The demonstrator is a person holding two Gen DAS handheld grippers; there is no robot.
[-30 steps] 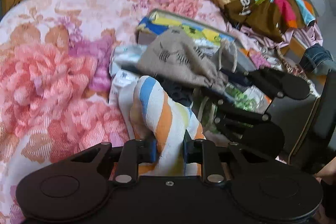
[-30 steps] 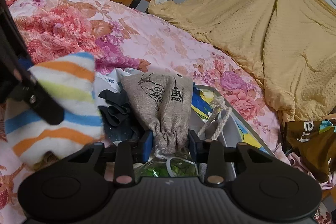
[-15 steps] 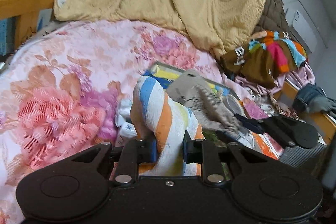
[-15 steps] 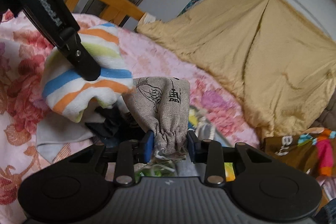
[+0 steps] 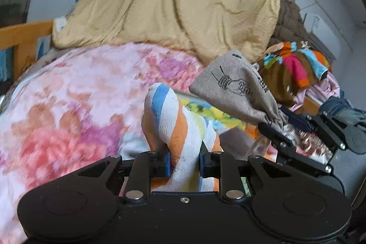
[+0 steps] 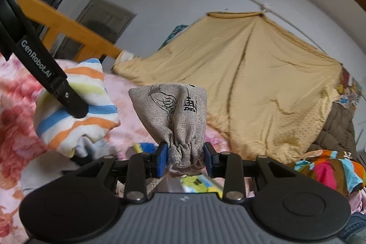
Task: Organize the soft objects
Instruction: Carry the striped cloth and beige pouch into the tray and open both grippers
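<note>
The left gripper (image 5: 183,164) is clamped on a striped white, blue and orange soft cloth (image 5: 173,127). The right gripper (image 6: 185,159) pinches the gathered neck of a grey linen drawstring pouch (image 6: 173,116) (black ink drawing, one printed character). Left finger (image 6: 45,74) reads "GenRobot.AI". Both items are raised above the pink floral bedspread (image 5: 75,93), tan quilt (image 6: 251,74) beyond.

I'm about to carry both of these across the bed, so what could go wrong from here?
The right gripper pinches the grey drawstring pouch only at its gathered neck, so it might slip out. The left gripper holds the striped cloth by a narrow fold; the loose part could sag and snag. The two bundles hang close together, so they may brush or tangle.
</note>
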